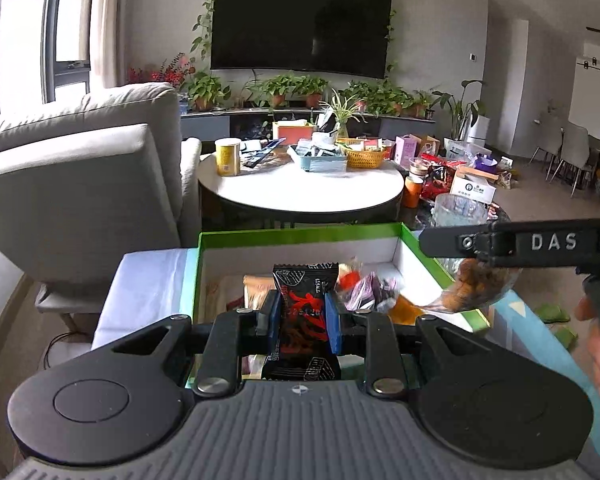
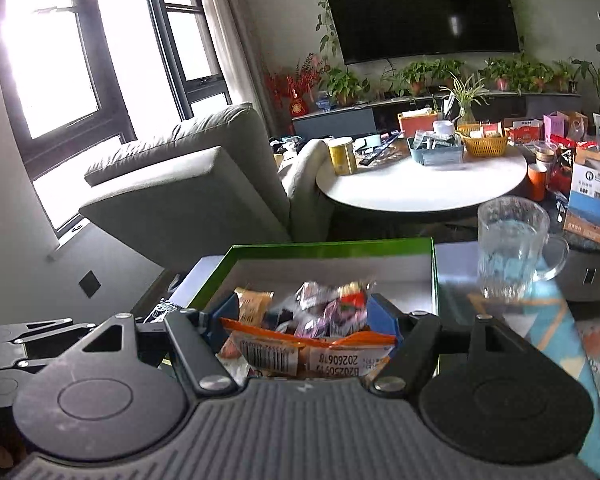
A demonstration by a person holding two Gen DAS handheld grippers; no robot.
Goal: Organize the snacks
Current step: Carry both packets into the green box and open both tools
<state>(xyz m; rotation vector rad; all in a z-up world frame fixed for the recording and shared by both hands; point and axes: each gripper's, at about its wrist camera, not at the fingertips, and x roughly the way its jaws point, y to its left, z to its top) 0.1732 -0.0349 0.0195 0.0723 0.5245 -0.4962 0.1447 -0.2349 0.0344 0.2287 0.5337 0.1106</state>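
Note:
My left gripper (image 1: 302,312) is shut on a black snack packet with red lettering (image 1: 302,304), held upright above the near edge of a green-rimmed white box (image 1: 300,236). The box holds several wrapped snacks (image 1: 364,288). My right gripper (image 2: 308,322) is shut on an orange-and-clear snack packet (image 2: 308,350), held over the same box (image 2: 332,249). The right gripper also shows side-on in the left wrist view (image 1: 520,242), with the snack packet (image 1: 476,288) hanging under it by the box's right rim. The left gripper shows at the lower left of the right wrist view (image 2: 156,312).
A clear glass mug (image 2: 508,248) stands right of the box on a patterned surface. A grey sofa (image 1: 80,168) is to the left. A round white table (image 1: 300,188) with baskets and a yellow can stands beyond the box. Bags and boxes crowd the floor at right.

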